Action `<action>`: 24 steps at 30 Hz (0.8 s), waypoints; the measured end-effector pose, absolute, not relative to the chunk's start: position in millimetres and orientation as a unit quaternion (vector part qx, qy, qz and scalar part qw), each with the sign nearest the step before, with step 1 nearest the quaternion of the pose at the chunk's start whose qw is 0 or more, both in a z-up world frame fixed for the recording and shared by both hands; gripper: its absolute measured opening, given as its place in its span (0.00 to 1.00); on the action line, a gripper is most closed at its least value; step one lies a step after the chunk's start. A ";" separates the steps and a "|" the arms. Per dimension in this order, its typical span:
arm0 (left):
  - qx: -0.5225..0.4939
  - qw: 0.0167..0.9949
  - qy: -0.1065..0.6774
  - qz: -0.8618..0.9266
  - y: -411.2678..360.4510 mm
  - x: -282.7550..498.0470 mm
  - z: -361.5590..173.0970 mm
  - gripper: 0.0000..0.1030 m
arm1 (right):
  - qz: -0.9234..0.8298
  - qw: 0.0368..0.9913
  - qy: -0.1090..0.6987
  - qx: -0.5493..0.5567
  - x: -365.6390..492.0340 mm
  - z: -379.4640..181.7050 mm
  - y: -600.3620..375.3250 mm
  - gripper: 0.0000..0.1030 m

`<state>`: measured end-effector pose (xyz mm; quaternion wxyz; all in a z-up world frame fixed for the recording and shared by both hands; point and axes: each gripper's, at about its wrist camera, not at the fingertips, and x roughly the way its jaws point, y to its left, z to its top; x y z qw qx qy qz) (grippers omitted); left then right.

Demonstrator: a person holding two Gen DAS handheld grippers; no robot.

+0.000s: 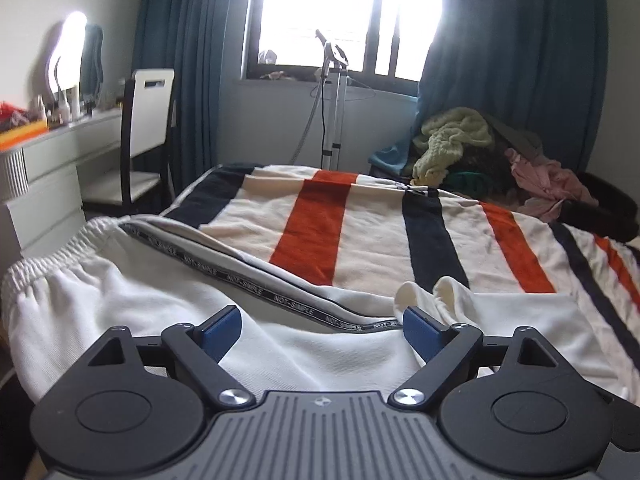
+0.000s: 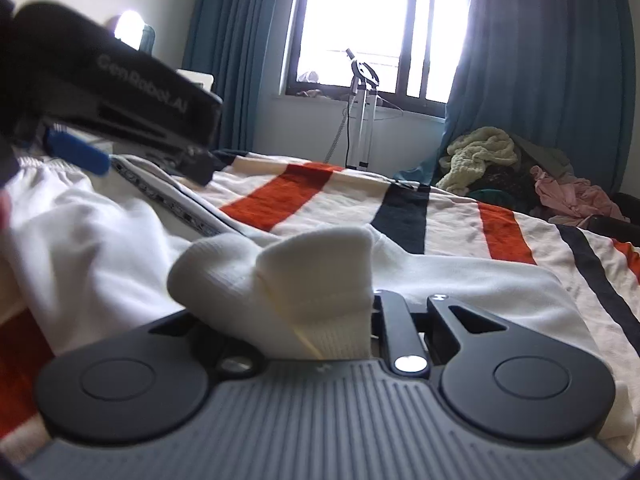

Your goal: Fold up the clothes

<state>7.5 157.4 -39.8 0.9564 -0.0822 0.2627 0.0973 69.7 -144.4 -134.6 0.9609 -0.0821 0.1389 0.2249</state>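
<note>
White sweatpants [image 1: 120, 300] with a lettered side tape [image 1: 248, 284] lie on the striped blanket [image 1: 372, 236]; their elastic waistband [image 1: 60, 256] is at the left. My left gripper [image 1: 322, 332] hovers open just above the pants with nothing between its blue pads [image 1: 222, 330]. The ribbed leg cuffs [image 1: 424, 292] stick up beside its right finger. In the right wrist view my right gripper [image 2: 320, 316] is shut on those cuffs [image 2: 288, 268], which bulge up out of the jaws and hide the fingertips. The left gripper [image 2: 148, 164] shows there at the upper left, over the pants [image 2: 88, 232].
A pile of loose clothes [image 1: 480, 152] sits at the far right of the bed. A chair [image 1: 148, 120] and a white dresser [image 1: 60, 168] stand to the left. A steamer stand [image 1: 332, 100] is at the foot of the bed, before the window and blue curtains.
</note>
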 end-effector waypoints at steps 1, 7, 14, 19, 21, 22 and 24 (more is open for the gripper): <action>-0.092 0.955 0.265 0.095 159.5 8.5 -40.8 0.87 | 0.228 0.961 0.138 -0.079 69.9 -133.8 -143.3 0.16; -0.119 0.949 0.276 0.099 165.9 12.6 -48.7 0.87 | 0.251 0.951 0.167 -0.070 75.2 -135.8 -146.8 0.21; -0.129 0.946 0.282 0.091 165.2 10.7 -51.2 0.87 | 0.350 0.910 0.220 0.004 58.7 -120.9 -167.8 0.81; -0.124 0.947 0.288 0.065 154.9 2.8 -52.5 0.87 | 0.311 0.917 0.247 0.026 39.4 -98.8 -201.4 0.81; -0.119 0.948 0.290 0.046 146.4 -0.7 -53.9 0.87 | 0.280 0.926 0.252 0.036 34.3 -91.1 -218.7 0.81; -0.116 0.949 0.291 0.035 141.9 -2.4 -54.6 0.87 | 0.259 0.931 0.253 0.044 33.5 -88.2 -229.0 0.81; -0.116 0.949 0.293 0.006 133.2 -4.7 -57.5 0.87 | 0.206 0.942 0.257 0.055 35.1 -84.7 -248.4 0.81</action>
